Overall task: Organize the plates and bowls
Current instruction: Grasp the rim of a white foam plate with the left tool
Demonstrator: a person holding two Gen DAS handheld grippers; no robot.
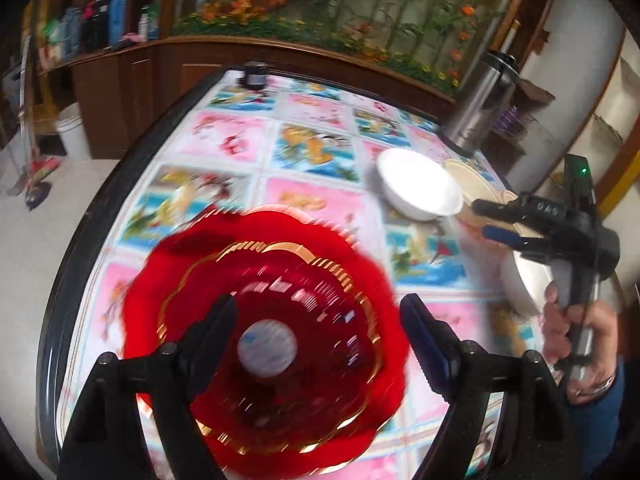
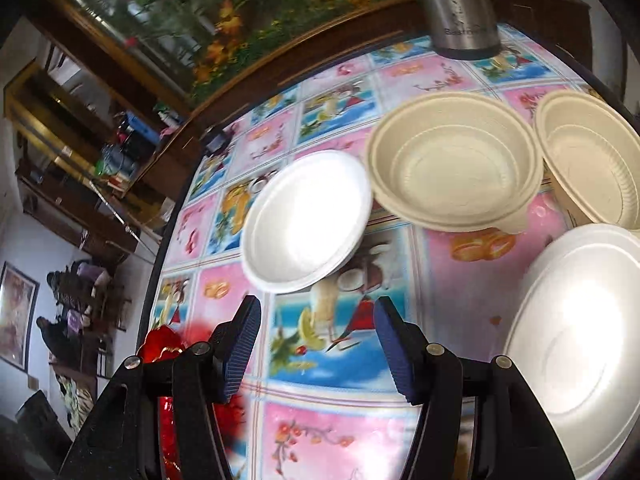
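Both tongs stand open and empty, left gripper (image 1: 316,312) above the red plate (image 1: 264,332), right gripper (image 2: 316,340) near the white bowl (image 2: 306,220); beige bowls (image 2: 452,160) by the table's far edge remain unsorted.

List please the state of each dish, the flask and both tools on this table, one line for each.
Red plate: upright on the table, blurred, not gripped.
White bowl: upright, empty.
Beige bowls: nested, upright, empty.
Second beige bowl: upright, empty.
White plate: lying flat, empty.
Steel flask: standing.
Left tool: open, empty.
Right tool: open, empty.
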